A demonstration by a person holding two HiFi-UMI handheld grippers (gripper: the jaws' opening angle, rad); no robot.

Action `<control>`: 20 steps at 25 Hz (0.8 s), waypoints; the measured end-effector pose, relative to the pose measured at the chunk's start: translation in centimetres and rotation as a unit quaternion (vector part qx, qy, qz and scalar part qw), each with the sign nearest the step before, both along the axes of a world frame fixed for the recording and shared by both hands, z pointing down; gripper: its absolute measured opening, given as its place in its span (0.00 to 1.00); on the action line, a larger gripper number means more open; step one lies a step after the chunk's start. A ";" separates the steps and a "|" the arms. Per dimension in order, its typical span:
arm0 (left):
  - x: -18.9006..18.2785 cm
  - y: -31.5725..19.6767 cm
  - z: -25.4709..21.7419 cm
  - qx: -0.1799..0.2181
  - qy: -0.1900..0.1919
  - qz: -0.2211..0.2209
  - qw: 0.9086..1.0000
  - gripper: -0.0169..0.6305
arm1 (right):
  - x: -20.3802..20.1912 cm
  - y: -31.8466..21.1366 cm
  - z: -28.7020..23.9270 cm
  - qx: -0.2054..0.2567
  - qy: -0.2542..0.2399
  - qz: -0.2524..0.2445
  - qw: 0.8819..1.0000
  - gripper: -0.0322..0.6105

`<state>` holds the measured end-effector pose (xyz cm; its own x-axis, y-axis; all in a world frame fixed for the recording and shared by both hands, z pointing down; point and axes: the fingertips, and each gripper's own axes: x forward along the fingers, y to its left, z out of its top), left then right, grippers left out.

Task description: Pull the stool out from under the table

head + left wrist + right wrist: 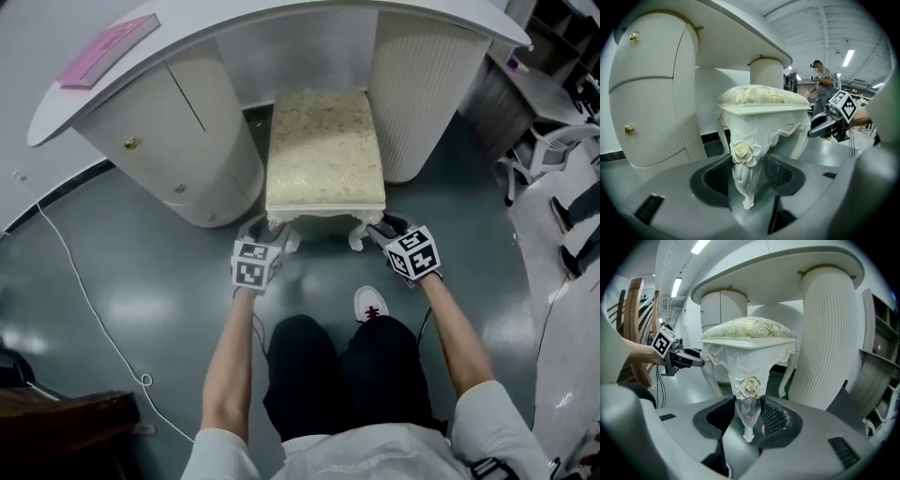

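A white carved stool (325, 150) with a cream cushion stands half under the curved white dressing table (216, 19), between its two pedestals. My left gripper (271, 235) is at the stool's front left leg (743, 185). In the left gripper view the left gripper (746, 171) has that leg, with its rose carving, between both pads. My right gripper (381, 229) is at the front right leg (749, 420); in the right gripper view the right gripper (748, 416) is shut on it, just below the rose.
The table's drawer pedestal (178, 141) and ribbed pedestal (417, 94) flank the stool closely. A pink book (108, 49) lies on the tabletop. A white cable (84, 291) trails over the grey floor at left. My shoe (370, 302) is just behind the stool. White chairs (553, 141) stand at right.
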<state>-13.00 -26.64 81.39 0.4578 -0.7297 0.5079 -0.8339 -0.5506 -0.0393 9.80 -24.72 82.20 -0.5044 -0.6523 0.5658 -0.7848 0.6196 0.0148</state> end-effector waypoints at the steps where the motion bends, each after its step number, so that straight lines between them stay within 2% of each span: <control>1: 0.0 0.9 -0.1 -0.005 -0.001 0.002 1.000 0.36 | 0.1 1.0 -0.1 -0.002 -0.001 0.001 1.000 0.33; 7: 0.7 7.0 0.0 -0.024 0.018 0.021 0.999 0.35 | 0.9 6.5 -0.3 -0.013 0.002 0.000 1.000 0.34; 12: 0.8 12.1 0.0 -0.060 0.029 0.053 0.996 0.32 | 1.5 11.2 -0.2 -0.033 0.016 -0.022 0.999 0.33; 16: 1.2 13.4 -0.5 -0.066 0.026 0.044 0.997 0.32 | 1.8 12.7 -0.5 -0.043 0.010 -0.017 0.999 0.33; 20: 1.6 15.3 -0.3 -0.101 0.021 0.034 0.994 0.32 | 2.1 14.0 -0.5 -0.075 0.021 -0.012 0.997 0.33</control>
<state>-11.45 -11.31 81.10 0.5270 -0.5820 0.6193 -0.7929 -0.5990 0.1118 11.87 -10.68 81.69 -0.4921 -0.5467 0.6774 -0.7703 0.6360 -0.0463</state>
